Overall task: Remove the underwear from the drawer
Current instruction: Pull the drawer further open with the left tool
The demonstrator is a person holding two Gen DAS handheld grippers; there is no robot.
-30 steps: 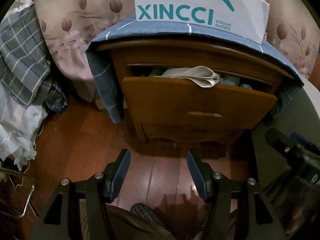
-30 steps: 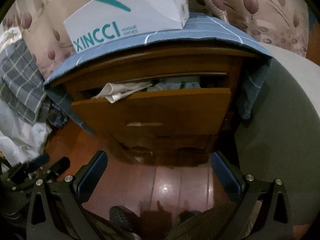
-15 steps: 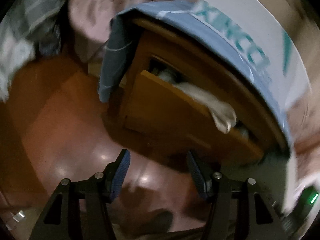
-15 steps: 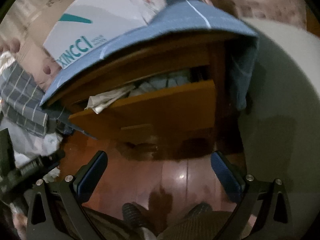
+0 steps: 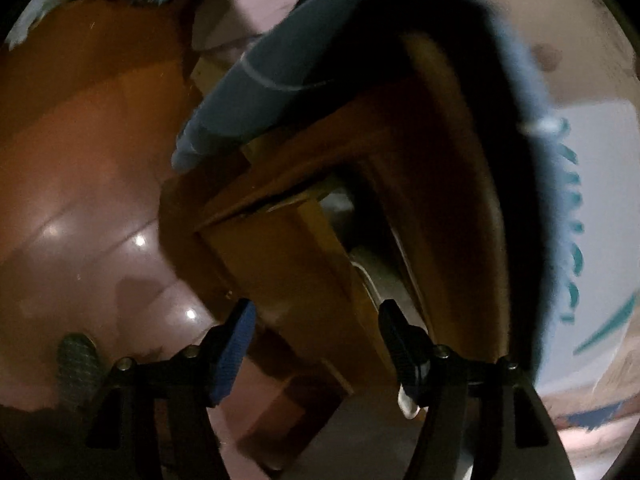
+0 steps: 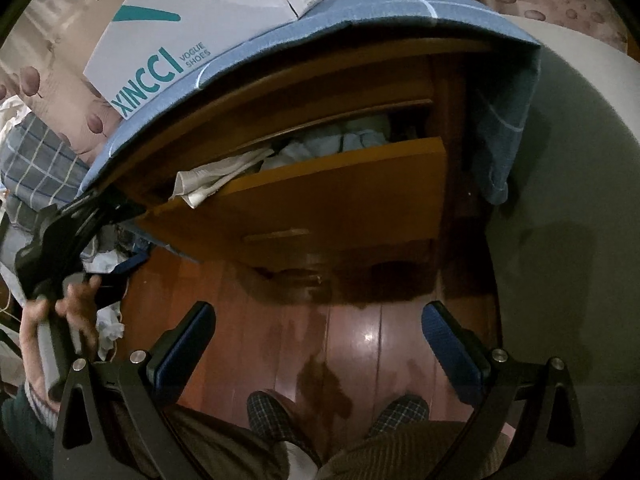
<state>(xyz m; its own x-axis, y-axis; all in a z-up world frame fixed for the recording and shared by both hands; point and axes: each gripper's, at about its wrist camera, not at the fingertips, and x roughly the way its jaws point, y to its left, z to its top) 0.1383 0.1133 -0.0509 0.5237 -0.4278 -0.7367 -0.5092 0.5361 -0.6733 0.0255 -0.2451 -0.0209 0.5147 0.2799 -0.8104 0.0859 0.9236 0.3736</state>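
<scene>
Drawer (image 6: pixel 320 196) sits partly pulled out of the nightstand (image 6: pixel 360 76), front panel tilted toward the floor (image 6: pixel 360 336). Underwear (image 6: pixel 208 184), pale cloth, hangs over the drawer's top edge at its left end, half in, half out. More folded cloth lies behind it inside the drawer.

Left gripper (image 5: pixel 316 344): rolled on its side, aimed along the drawer's left corner. Jaws have just been opening, now moderately wide, nothing between the pads. In the right wrist view its body (image 6: pixel 80 224) shows at the drawer's left end, just beside the hanging cloth, no contact that I can see. Roll looks deliberate: one finger above and one below the draped fold, I'd guess. The left view is blurred, so exact fingertip clearance is unclear.

Right gripper (image 6: pixel 320 344): jaws wide, empty, hovering over the floor well short of the drawer front. Reads as parked, keeping clear of the left side's approach.

Shoebox (image 6: pixel 192 28) and blue cloth (image 6: pixel 400 4) sit on the nightstand top, cloth drooping over both sides. Low overhang means a tight slot above the drawer, so coming in from the corner makes sense.

Step in hand: approach, grasp not yet made.
</scene>
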